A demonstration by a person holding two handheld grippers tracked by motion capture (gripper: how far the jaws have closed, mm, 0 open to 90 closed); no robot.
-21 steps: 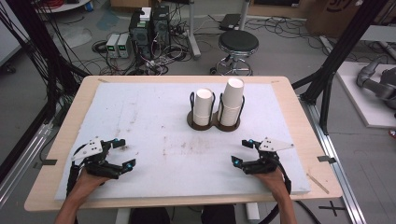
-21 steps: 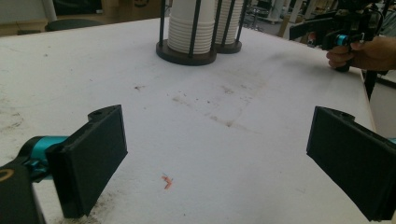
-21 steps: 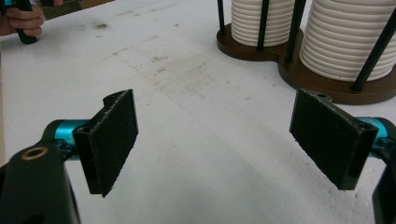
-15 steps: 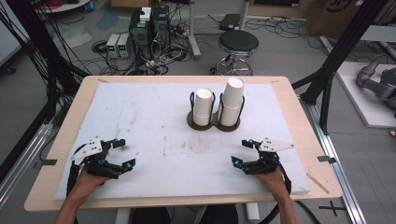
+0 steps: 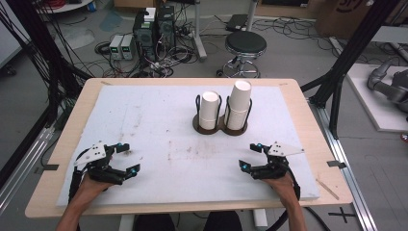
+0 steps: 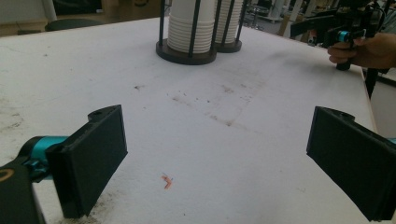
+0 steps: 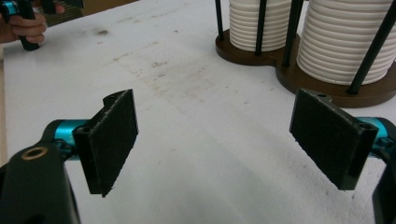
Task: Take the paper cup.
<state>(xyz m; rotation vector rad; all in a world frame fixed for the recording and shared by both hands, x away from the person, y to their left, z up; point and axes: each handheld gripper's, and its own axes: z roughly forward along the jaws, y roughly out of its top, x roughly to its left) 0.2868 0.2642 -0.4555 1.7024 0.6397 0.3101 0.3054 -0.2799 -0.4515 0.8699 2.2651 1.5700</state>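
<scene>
Resting low near table edge: left tool point(image 5: 129, 158), right tool point(image 5: 250, 155), jaws spread.

White paper cups point(image 5: 239, 103) in a brown holder point(image 5: 220, 129) with black rods, on a white mat point(image 5: 159, 120) with brown smudges.

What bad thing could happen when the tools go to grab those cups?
The taller cup stack rises well above the thin black rods of the holder, so a bump from the right tool might tip its top cups off. The cups sit nested tight, so a pinch could lift several at once. The shorter cup stack stands right beside it, so the left tool, open and empty now, might knock one while reaching for the other.
</scene>
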